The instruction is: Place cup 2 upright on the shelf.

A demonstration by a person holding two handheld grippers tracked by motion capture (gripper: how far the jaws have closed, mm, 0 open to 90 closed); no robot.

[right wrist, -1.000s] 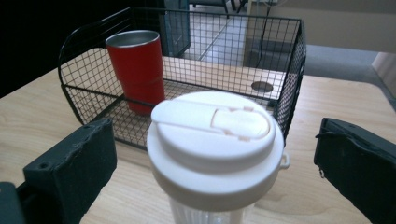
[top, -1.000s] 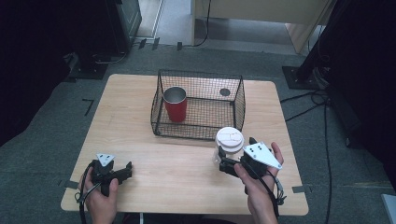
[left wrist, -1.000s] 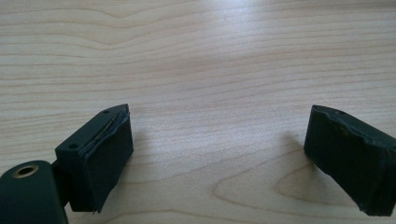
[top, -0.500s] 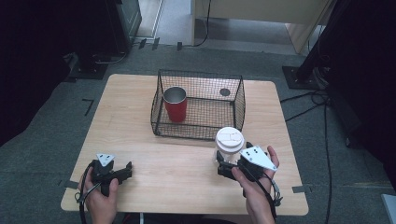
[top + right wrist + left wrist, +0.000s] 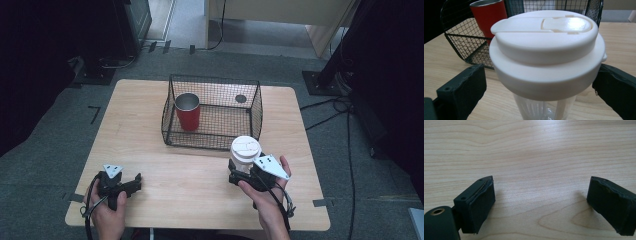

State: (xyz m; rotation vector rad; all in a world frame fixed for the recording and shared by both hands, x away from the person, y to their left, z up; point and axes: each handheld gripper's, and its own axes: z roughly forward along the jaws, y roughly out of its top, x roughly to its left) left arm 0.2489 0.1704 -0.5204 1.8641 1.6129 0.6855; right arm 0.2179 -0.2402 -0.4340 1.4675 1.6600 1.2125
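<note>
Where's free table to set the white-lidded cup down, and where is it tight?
Bare wood lies between the left tool and the right tool, in front of the wire basket, and along the table left of it. Inside the basket, room is free right of the red cup. It's tight where the white-lidded cup stands close to the basket's front.

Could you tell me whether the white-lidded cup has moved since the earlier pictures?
No. In the high view the white-lidded cup stands just in front of the wire basket's near right corner, as before, between the right gripper's jaws.

Overhead facing forward, gripper cameras close
</note>
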